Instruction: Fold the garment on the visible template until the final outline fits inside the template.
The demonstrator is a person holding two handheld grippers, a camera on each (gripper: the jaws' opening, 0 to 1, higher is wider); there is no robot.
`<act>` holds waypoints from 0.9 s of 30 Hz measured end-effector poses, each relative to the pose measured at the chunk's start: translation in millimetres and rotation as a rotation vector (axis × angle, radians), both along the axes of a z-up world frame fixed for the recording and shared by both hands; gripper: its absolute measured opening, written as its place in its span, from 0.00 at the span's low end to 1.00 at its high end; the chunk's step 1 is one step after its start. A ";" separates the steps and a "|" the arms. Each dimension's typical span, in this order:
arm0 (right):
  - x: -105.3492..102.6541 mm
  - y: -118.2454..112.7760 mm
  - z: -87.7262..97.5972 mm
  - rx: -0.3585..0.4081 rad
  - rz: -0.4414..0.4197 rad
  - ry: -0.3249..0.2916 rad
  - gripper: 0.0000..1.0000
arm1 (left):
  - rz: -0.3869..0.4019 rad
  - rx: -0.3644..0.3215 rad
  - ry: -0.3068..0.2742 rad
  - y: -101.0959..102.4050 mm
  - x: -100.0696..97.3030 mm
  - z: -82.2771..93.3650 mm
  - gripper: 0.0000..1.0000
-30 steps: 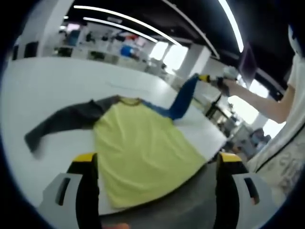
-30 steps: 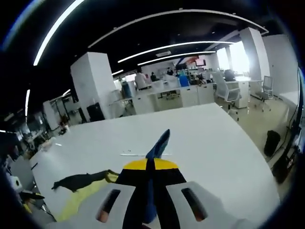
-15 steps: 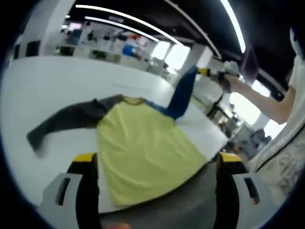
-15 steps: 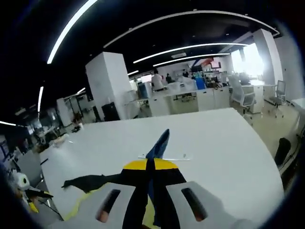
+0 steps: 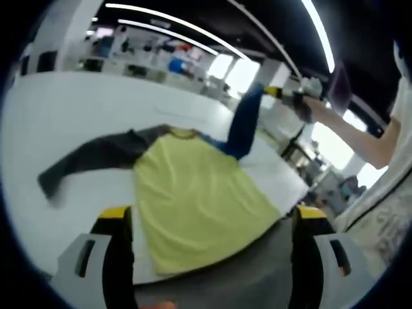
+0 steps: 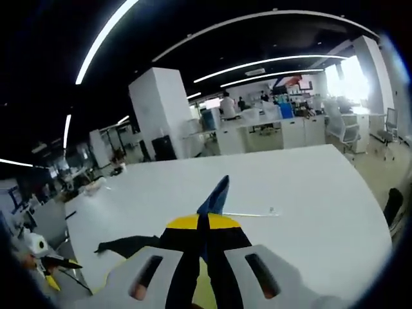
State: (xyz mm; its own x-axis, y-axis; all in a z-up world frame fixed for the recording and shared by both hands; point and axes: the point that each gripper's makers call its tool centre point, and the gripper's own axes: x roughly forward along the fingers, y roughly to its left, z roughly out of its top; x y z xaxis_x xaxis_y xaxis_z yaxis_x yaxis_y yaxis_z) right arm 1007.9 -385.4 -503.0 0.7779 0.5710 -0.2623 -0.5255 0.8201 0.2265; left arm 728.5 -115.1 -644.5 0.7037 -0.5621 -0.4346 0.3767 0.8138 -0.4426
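In the left gripper view we see the garment (image 5: 193, 193), a shirt with a yellow body, lying flat on the white table (image 5: 77, 116). We take this yellow body as our landmark. On its far left side the dark grey sleeve (image 5: 90, 158) stretches out flat over the table, away from the body. On its far right side the blue sleeve (image 5: 243, 125) is lifted up from the table, and its end is clamped in the right gripper (image 5: 283, 95), which a person's hand holds above and beyond the body's right shoulder. The near hem of the body reaches the table edge that is closest to us.

The left gripper (image 5: 209, 222) stays on the near side of the body; its two jaws stand wide apart (nothing is between them) and they touch no cloth.

In the right gripper view the right gripper (image 6: 203, 222) has its jaws pressed together on the blue sleeve (image 6: 214, 196), whose tip rises above the yellow jaw tips. Lower left of the jaws we see the dark grey sleeve (image 6: 125, 244) on the table (image 6: 290, 193). We cannot make out a template outline under the body.
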 end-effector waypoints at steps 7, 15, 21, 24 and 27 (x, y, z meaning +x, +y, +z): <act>-2.7 23.3 -0.4 0.018 0.038 0.004 0.02 | 0.003 -0.004 0.002 1.1 -1.1 -0.4 0.99; -15.8 58.2 -2.3 0.037 0.085 0.019 0.02 | 0.008 -0.006 0.015 4.1 -4.0 -3.6 0.99; -20.2 79.9 -8.0 0.053 0.118 0.037 0.02 | 0.006 -0.006 0.026 5.0 -5.2 -6.2 0.99; -21.7 89.7 -12.0 0.061 0.131 0.046 0.02 | 0.010 -0.009 0.027 5.8 -5.4 -5.8 0.99; -22.9 99.6 -19.0 0.063 0.143 0.058 0.02 | 0.010 -0.005 0.034 7.3 -6.3 -8.1 0.99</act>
State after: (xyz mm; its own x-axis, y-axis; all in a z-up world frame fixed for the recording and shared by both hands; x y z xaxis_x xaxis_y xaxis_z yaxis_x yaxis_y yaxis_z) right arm 985.0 -285.7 -522.0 0.6719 0.6918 -0.2645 -0.6206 0.7208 0.3087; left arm 722.2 -107.9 -652.6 0.6941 -0.5576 -0.4554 0.3534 0.8150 -0.4593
